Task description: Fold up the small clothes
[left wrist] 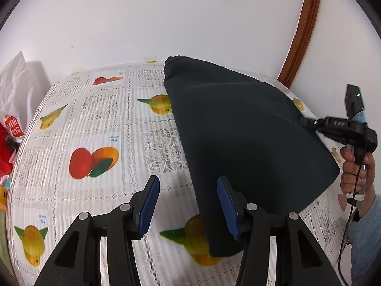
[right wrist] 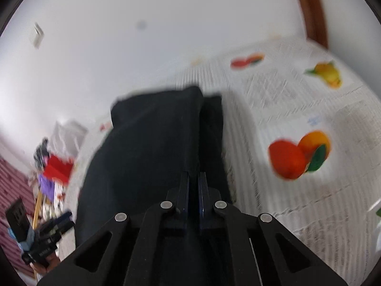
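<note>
A small black garment (left wrist: 243, 128) lies across the fruit-print tablecloth (left wrist: 100, 124), its right side lifted off the table. My right gripper (left wrist: 307, 121) pinches the garment's right edge and holds it up; in the right wrist view the right gripper (right wrist: 194, 178) is shut on the black cloth (right wrist: 147, 147), which drapes away to the left. My left gripper (left wrist: 188, 186) is open, low over the cloth's near corner, with its right pad beside the black edge and nothing between the pads. It also shows small and blurred in the right wrist view (right wrist: 64, 221).
The table stands against a white wall (left wrist: 166, 23). A brown wooden frame (left wrist: 302, 31) rises at the back right. A white bag (left wrist: 14, 83) and red packaging (left wrist: 7, 143) sit off the table's left edge. The right wrist view is blurred.
</note>
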